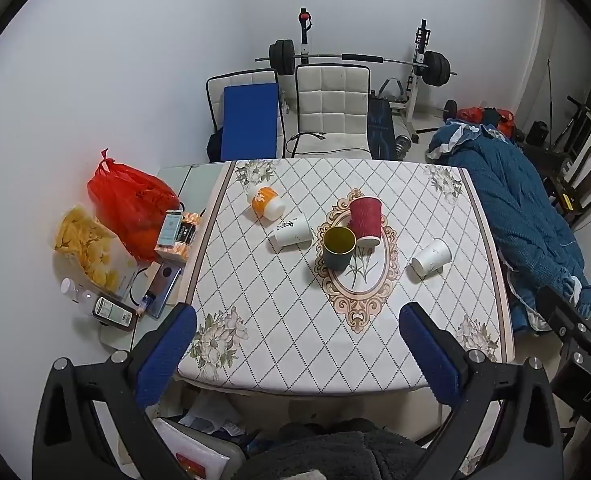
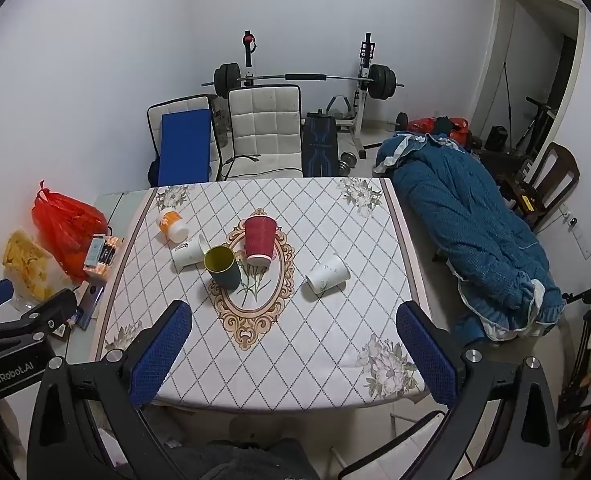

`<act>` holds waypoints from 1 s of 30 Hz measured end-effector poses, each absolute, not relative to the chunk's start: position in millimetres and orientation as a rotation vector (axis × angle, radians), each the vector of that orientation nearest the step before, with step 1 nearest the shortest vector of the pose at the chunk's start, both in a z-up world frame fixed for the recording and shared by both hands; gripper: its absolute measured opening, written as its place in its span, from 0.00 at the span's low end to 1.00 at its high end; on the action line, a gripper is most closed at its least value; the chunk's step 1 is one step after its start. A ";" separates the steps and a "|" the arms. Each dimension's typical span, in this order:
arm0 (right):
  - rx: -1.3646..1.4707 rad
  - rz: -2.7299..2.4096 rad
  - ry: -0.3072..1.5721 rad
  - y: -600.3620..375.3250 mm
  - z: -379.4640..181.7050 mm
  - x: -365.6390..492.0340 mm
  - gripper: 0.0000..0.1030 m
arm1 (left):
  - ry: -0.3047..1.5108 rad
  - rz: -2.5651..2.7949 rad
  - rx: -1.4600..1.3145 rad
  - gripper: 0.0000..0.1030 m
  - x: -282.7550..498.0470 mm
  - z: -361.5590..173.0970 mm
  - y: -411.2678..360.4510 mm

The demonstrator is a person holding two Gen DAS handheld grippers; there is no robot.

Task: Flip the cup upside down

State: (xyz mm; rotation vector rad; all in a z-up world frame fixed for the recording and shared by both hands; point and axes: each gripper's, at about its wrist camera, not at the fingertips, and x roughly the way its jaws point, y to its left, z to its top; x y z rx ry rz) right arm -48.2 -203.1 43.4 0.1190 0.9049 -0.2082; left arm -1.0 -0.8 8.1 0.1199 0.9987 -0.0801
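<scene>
Several cups sit on the table with the patterned cloth [image 1: 255, 320] [image 2: 295, 340]. A dark green cup with a yellow inside [image 1: 338, 248] [image 2: 222, 267] stands upright at the centre. A red ribbed cup [image 1: 365, 218] [image 2: 258, 239] stands upside down beside it. Two white paper cups [image 1: 290, 231] [image 1: 431, 257] [image 2: 187, 254] [image 2: 327, 273] and an orange-and-white cup [image 1: 265, 203] [image 2: 171, 225] lie on their sides. My left gripper [image 1: 297, 312] and right gripper [image 2: 293, 308] are both open and empty, held above the table's near edge.
A red plastic bag [image 1: 131, 204] [image 2: 65, 220], a bag of chips [image 1: 85, 248], small boxes and bottles crowd the side surface at the left. Two white chairs [image 1: 331, 108], a barbell rack [image 1: 359, 60] and a blue quilt [image 1: 527, 208] [image 2: 467, 216] lie beyond and right.
</scene>
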 end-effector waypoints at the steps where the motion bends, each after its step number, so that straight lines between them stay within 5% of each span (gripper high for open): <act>1: 0.122 -0.208 0.902 -204.2 44.1 -50.5 1.00 | 0.998 -0.081 0.120 1.00 -0.9 8.9 -1.5; 30: 0.109 -0.193 0.922 -200.8 43.4 -33.6 1.00 | 0.985 -0.085 0.103 1.00 -4.2 11.9 1.8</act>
